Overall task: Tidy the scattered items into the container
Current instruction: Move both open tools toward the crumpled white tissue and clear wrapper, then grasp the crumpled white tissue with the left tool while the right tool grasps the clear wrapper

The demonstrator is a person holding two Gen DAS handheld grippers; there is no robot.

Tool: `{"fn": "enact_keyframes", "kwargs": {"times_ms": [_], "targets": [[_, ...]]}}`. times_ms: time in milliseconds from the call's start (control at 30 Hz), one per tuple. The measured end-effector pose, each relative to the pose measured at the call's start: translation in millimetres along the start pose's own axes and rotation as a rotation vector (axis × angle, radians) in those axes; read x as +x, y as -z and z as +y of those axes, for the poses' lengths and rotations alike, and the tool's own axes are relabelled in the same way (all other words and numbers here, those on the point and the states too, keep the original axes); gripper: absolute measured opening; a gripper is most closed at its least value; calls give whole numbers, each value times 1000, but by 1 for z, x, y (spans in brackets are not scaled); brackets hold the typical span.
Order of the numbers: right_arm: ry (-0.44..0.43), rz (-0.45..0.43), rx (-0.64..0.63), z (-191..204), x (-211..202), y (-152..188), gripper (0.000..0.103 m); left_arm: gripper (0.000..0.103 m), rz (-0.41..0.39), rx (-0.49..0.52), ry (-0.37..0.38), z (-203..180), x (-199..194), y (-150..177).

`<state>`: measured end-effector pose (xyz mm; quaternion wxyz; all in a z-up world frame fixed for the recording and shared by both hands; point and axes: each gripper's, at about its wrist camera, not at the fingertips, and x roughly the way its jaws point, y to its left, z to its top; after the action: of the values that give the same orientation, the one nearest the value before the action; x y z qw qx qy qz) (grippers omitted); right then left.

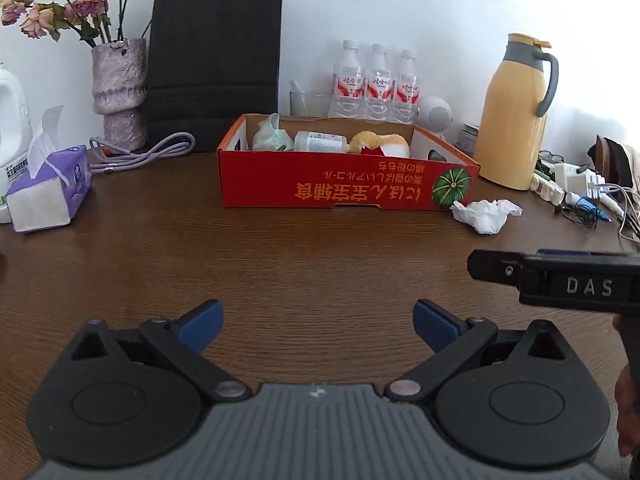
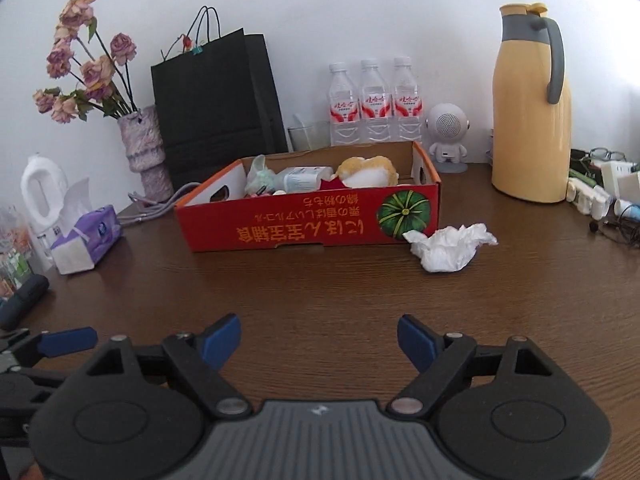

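Observation:
A shallow red cardboard box [image 1: 328, 184] [image 2: 304, 224] stands mid-table, holding a pale green bag [image 1: 272, 136], a small white bottle [image 1: 320, 142] and a yellow and white plush toy [image 1: 380, 145]. A crumpled white tissue [image 1: 486, 214] [image 2: 450, 248] lies on the table by the box's right front corner. My left gripper [image 1: 318, 322] hovers open over bare wood in front of the box, nothing between its blue pads. My right gripper [image 2: 319, 342] is likewise open and holds nothing, short of the tissue; part of its body [image 1: 560, 276] shows at the right of the left wrist view.
Along the wall stand a vase of dried roses [image 2: 140, 148], a black paper bag [image 2: 216, 108], three water bottles [image 2: 374, 100], a small white speaker [image 2: 447, 136] and a yellow thermos jug [image 2: 530, 120]. A purple tissue pack [image 1: 52, 188] sits left. Chargers and cables [image 1: 580, 192] crowd the right edge.

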<state>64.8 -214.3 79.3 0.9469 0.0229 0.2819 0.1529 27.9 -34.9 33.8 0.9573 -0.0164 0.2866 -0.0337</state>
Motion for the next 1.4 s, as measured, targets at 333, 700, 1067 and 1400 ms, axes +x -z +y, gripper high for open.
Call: {"fn": "enact_keyframes", "kwargs": {"times_ms": [333, 700, 1067, 1400], "targets": [[150, 34, -59, -81, 109, -55, 66, 103, -11, -33, -13, -4, 30, -34], [-160, -14, -8, -87, 63, -45, 82, 103, 45, 16, 26, -16, 88, -62], [131, 64, 39, -123, 134, -64, 62, 102, 131, 213, 130, -90, 151, -59], [168, 90, -44, -109, 150, -57, 24, 19, 75, 198, 212, -84, 142, -51]]}}
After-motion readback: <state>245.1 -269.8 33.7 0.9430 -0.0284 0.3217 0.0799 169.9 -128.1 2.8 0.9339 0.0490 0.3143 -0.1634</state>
